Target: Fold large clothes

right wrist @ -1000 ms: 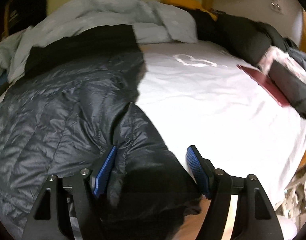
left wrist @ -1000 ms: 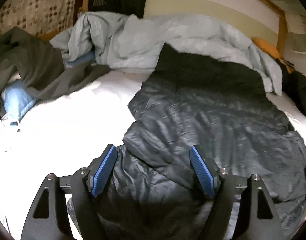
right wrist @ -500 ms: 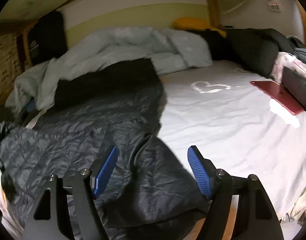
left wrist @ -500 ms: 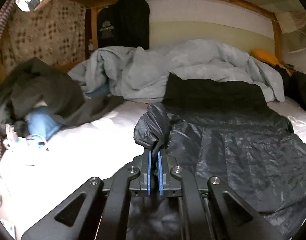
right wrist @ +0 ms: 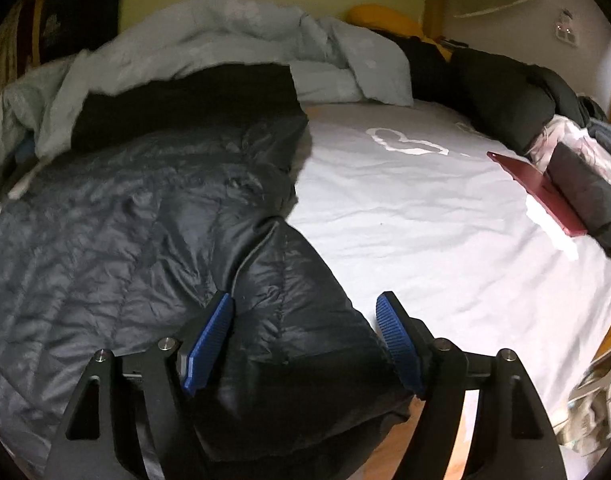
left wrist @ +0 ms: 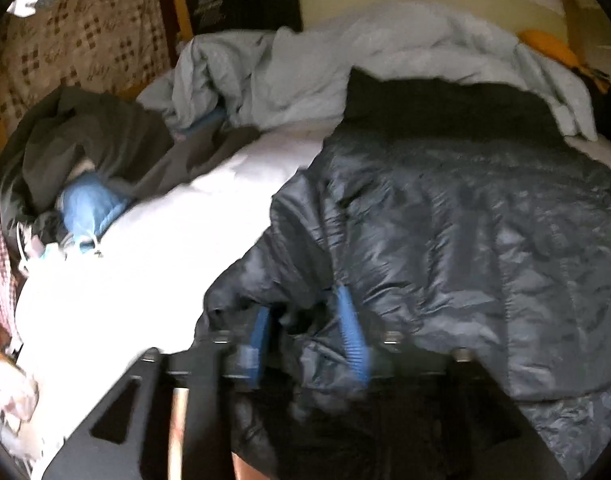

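The dark puffer jacket (right wrist: 117,240) lay spread on the white bed sheet (right wrist: 425,220), its near edge close to both tools. The left gripper (left wrist: 305,344) had its 2 blue pads parted, with a bunched fold of the jacket between them; the view was blurred, so I cannot tell if it was pinching. The right gripper (right wrist: 305,344) stood wide open over the sleeve. The fabric looked light, soft and slippery, so a grip at a seam or cuff seemed safest.
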The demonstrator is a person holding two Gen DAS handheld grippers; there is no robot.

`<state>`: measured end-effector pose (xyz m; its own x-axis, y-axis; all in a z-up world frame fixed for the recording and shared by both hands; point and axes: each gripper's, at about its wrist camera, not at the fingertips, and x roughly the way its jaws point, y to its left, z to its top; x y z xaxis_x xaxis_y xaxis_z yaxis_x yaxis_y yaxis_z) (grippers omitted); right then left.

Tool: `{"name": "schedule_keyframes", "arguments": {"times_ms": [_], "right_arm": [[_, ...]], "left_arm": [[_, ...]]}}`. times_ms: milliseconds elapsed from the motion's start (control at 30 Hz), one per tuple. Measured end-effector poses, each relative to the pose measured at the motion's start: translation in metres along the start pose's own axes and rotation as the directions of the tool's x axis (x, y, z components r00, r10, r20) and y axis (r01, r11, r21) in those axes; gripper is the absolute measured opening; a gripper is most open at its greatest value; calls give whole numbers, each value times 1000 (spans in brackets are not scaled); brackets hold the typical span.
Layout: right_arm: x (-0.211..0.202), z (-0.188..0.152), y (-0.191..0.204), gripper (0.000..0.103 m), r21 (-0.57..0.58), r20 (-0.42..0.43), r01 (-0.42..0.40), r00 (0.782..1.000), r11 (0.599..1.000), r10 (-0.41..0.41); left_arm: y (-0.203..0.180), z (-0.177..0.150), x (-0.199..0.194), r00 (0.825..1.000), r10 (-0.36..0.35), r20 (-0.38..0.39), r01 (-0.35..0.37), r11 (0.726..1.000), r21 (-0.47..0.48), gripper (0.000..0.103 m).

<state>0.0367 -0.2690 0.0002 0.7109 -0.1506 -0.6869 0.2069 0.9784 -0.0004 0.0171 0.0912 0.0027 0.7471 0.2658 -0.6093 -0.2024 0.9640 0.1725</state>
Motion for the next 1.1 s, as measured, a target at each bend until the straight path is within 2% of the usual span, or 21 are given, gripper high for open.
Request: {"name": "schedule_keyframes", "arguments": {"times_ms": [33, 67, 100, 133, 200, 300, 467, 533, 567, 633, 667, 767, 933, 1033, 1100], "right_arm": [[-4, 1, -1, 75, 7, 20, -19, 1000, 1000, 19], [-8, 2, -1, 75, 8, 37, -31, 999, 999, 31], [-14, 2, 0, 75, 6, 60, -44, 997, 999, 44], [-19, 3, 2, 75, 0, 83, -55, 995, 998, 55], [-30, 3, 7, 76, -24, 127, -77, 989, 997, 80], [-39, 3, 16, 82, -56, 168, -97, 980, 994, 105], [-51, -2, 34, 82, -130, 194, -139, 967, 982, 163], [-53, -6, 42, 83, -177, 189, -154, 964, 972, 187], [-55, -8, 48, 83, -211, 184, -156, 963, 965, 196], [-61, -15, 63, 83, -288, 191, -128, 963, 949, 188], [-63, -20, 71, 83, -327, 204, -97, 964, 940, 171], [-67, -35, 86, 84, -386, 208, -72, 964, 920, 163], [-76, -56, 105, 84, -426, 198, -86, 963, 901, 185], [-83, -67, 108, 84, -423, 209, -82, 960, 903, 185], [-87, -70, 107, 84, -404, 215, -87, 958, 911, 187]], "left_arm": [[0, 1, -7, 999, -13, 33, 13, 1000, -1, 62], [-1, 2, -16, 997, -27, 74, 27, 1000, 0, 78], [-2, 3, -24, 994, -38, 107, 37, 999, 6, 90], [-5, 4, -33, 988, -51, 144, 49, 999, 18, 92], [-11, 5, -45, 978, -83, 189, 76, 996, 47, 92], [-18, 5, -57, 962, -139, 234, 124, 989, 76, 92], [-22, 6, -63, 946, -195, 260, 175, 980, 98, 92], [-25, 5, -66, 943, -225, 244, 203, 973, 112, 92], [-24, 4, -64, 946, -245, 211, 227, 968, 107, 92], [-18, -5, -58, 952, -263, 157, 257, 965, 61, 92], [-15, -13, -58, 951, -268, 156, 265, 963, 38, 92], [-10, -27, -65, 950, -269, 156, 270, 963, 17, 92], [-13, -42, -85, 930, -306, 205, 308, 951, 22, 92], [-20, -56, -89, 928, -323, 185, 328, 945, 8, 92], [-24, -71, -87, 917, -366, 156, 375, 926, -35, 92]]}}
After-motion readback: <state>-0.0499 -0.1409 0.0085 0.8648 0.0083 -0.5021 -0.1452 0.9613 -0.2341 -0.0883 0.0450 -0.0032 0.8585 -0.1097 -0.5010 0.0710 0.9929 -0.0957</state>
